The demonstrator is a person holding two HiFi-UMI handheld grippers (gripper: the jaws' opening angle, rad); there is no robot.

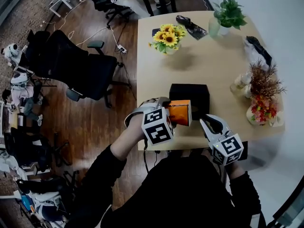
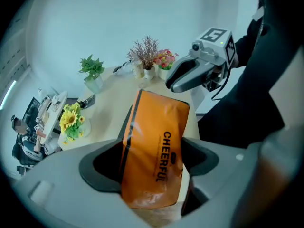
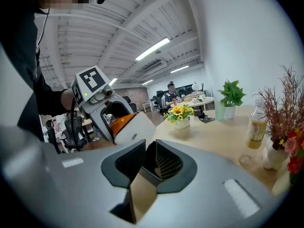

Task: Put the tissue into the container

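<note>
Carry step: left gripper (image 2: 152, 177) jaws part-open, clamped on the orange tissue pack (image 1: 180, 112), held at the near side of the black container (image 1: 190, 93). Right gripper (image 3: 145, 167) jaws together, empty. Next, probably move the pack farther over the opening and release.

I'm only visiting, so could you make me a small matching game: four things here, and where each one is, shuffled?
Things:
1. orange tissue pack
2. black container
3. sunflowers
4. green potted plant

Places:
a. near the far right corner of the table
b. middle of the table
c. between the jaws of the left hand-held gripper
d. near the table's far left corner

Pairs: 1-c, 2-b, 3-d, 4-a
</note>
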